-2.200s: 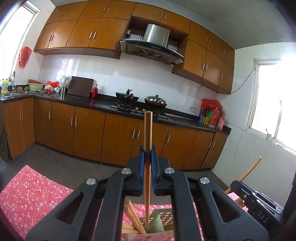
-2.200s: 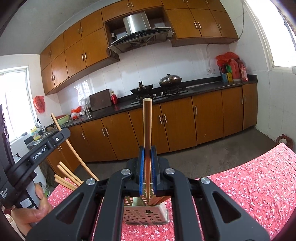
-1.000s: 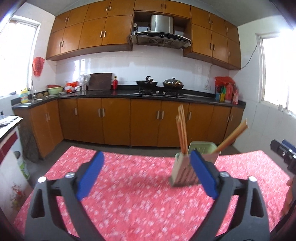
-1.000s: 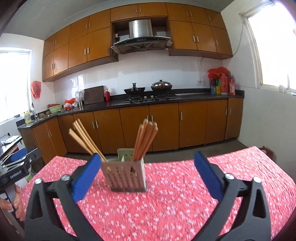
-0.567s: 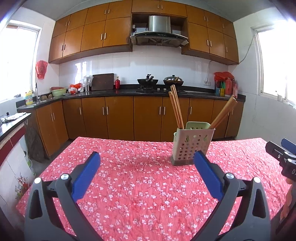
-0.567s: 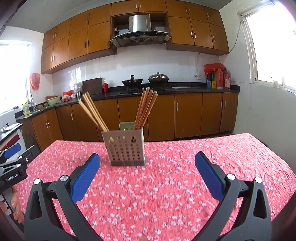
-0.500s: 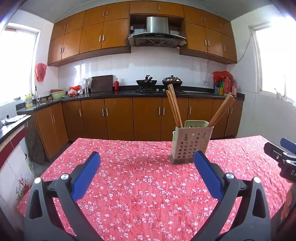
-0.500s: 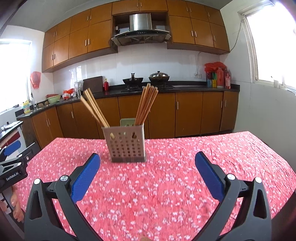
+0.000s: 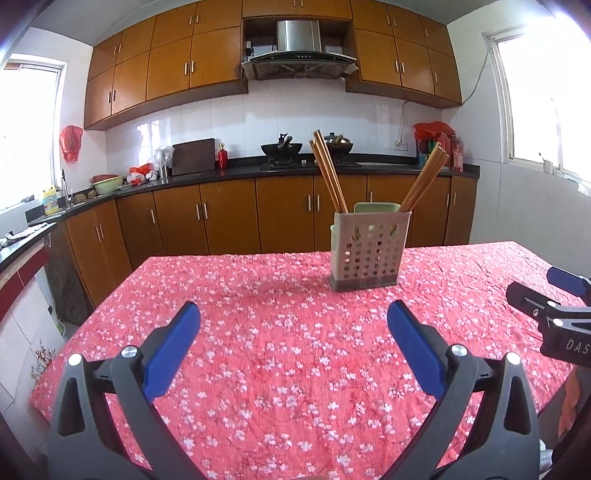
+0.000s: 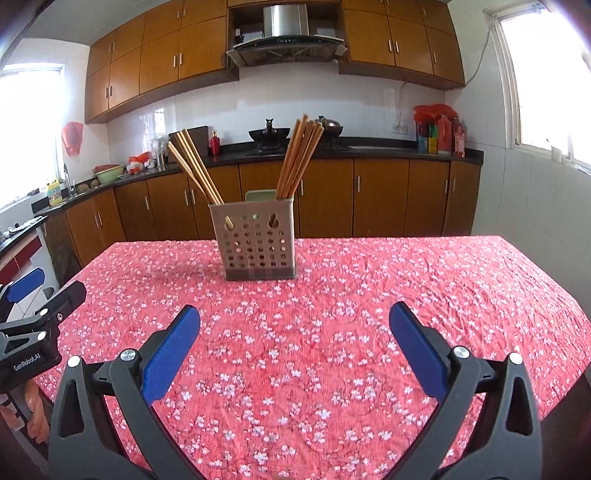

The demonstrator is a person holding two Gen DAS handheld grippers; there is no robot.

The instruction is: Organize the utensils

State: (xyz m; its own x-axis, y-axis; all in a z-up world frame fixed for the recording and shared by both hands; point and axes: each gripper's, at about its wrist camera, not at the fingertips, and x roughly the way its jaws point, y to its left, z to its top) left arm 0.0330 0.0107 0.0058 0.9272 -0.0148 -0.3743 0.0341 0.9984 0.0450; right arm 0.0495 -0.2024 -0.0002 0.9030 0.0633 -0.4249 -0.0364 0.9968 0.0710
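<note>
We see the chopsticks standing in two bunches in a holder [image 10: 257, 240], a pale box with rows of round holes and a dark base, which sits upright on the bench [image 10: 406, 295] toward its far side. One bunch [image 10: 194, 171] leans out to the left end of the holder and the other bunch [image 10: 298, 157] leans to the right; from the left wrist view the same holder [image 9: 369, 249] shows its bunches [image 9: 328, 171] spread wider apart. A green inner part pokes above the holder's back rim. The bench wears a red cloth [image 9: 277, 332] printed with small white flowers, and nothing else lies on it that we can make out. Our left gripper [image 9: 293, 314] hangs over the near part of the cloth with its blue pads spread wide and nothing between them. Our right gripper [image 10: 294, 314] is likewise wide apart and empty, well back from the holder. Behind the bench run brown cabinets [image 10: 380, 199] under a dark worktop, with a wok [image 10: 269, 134] and a steel hood [image 10: 286, 31] above.
</note>
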